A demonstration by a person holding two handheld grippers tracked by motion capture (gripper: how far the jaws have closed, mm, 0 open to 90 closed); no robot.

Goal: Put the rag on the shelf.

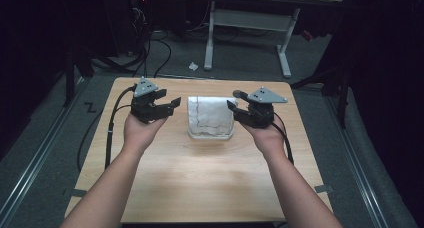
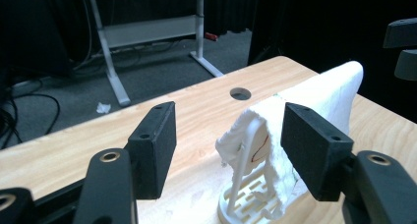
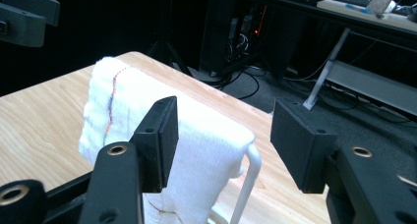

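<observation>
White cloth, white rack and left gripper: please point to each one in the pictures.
white cloth (image 1: 210, 112), high view, its top fold.
white rack (image 2: 244, 150), left gripper view, its upright loop.
left gripper (image 1: 169, 100), high view, between its fingertips.

Cloth (image 1: 210, 112): white woven fabric, rough, with a thin red stitched line. Rack (image 2: 244, 197): smooth white plastic. Table (image 1: 200, 178): light wood-grain top, smooth, faint sheen. Gripper pads (image 3: 162, 130): matt black.

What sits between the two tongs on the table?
In the high view, a white cloth draped over a white rack stands between the left tongs and right tongs; both hang open, not touching it.
</observation>
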